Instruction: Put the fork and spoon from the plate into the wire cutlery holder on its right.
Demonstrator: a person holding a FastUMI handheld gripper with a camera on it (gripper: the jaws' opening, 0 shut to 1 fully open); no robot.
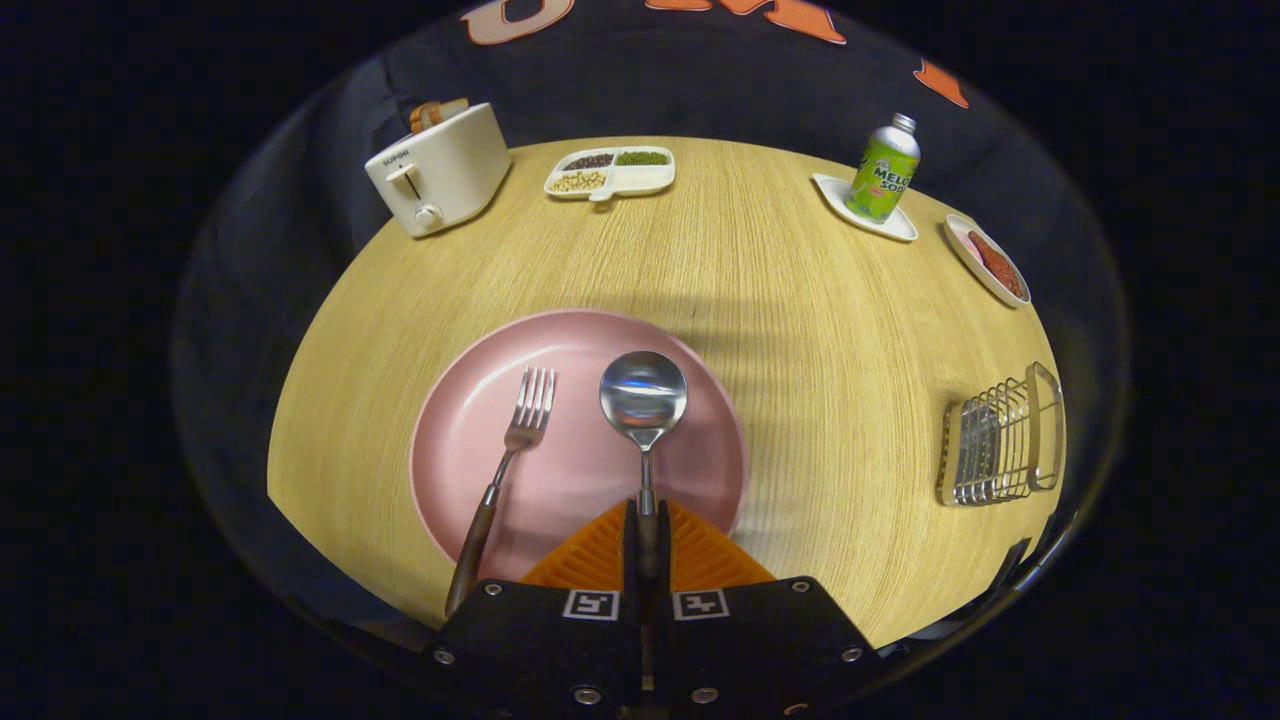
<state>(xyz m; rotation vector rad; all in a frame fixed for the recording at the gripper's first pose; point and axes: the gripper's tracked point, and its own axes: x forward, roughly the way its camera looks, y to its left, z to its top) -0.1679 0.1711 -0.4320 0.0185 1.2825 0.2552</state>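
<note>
A pink plate (470,440) lies on the wooden table just ahead of my fingers. On it rests a fork (510,450) with a dark wooden handle, tines pointing away, to the left of my fingers. A spoon (643,395) lies beside it, bowl pointing away. Its handle runs straight back between my two fingers, and my gripper (647,525) is shut on that handle. The wire cutlery holder (1000,440) stands on the table far to the right of the plate.
A cream toaster (440,168) stands at the table's far left. A divided dish of beans (610,172) sits at the back middle. A green soda bottle (883,168) on a white coaster and a small dish of red food (988,260) are at the back right.
</note>
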